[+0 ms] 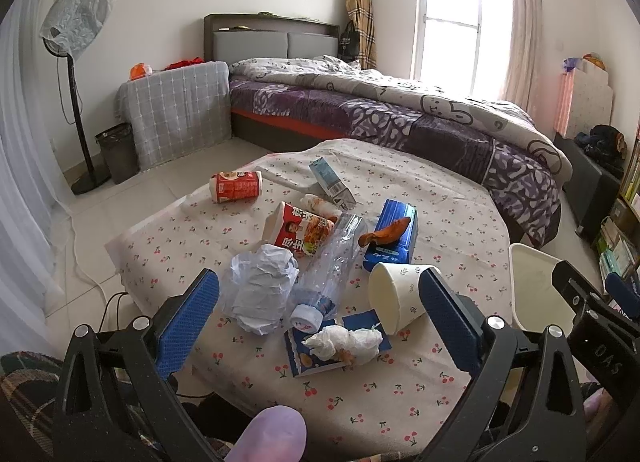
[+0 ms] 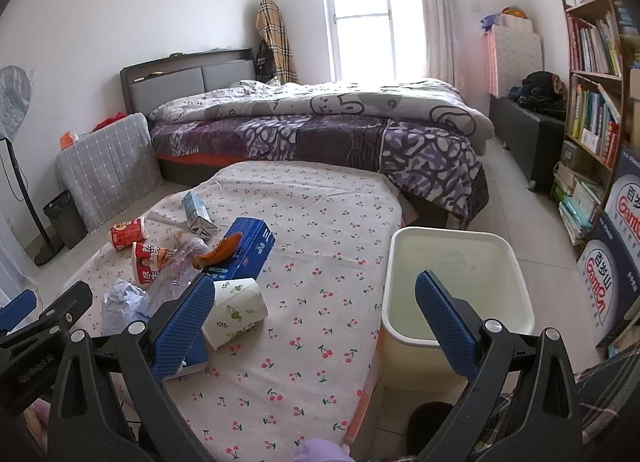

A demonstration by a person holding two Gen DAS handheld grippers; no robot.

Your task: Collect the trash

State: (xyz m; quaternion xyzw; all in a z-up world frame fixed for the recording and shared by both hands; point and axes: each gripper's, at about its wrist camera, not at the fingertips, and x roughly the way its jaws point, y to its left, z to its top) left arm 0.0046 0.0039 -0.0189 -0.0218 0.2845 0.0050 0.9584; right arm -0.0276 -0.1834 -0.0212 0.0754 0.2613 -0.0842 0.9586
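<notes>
Trash lies on a table with a cherry-print cloth (image 1: 400, 402): a crumpled paper and plastic wad (image 1: 262, 290), a crushed clear bottle (image 1: 332, 262), a tipped paper cup (image 1: 396, 296), a tissue wad (image 1: 346, 342) on a blue snack packet, two red noodle cups (image 1: 300, 227) (image 1: 236, 186), a milk carton (image 1: 331, 181), and a blue box (image 1: 394, 238) with an orange peel on it. My left gripper (image 1: 316, 318) is open above the near trash. My right gripper (image 2: 316, 322) is open and empty between the paper cup (image 2: 236, 312) and a white bin (image 2: 456, 286).
The white bin stands on the floor at the table's right edge, also in the left wrist view (image 1: 536, 286). A bed (image 2: 320, 125) lies behind the table. A bookshelf (image 2: 592, 101) and cartons (image 2: 612, 262) stand at right. A dark bin (image 1: 116, 151) and a fan (image 1: 76, 61) stand far left.
</notes>
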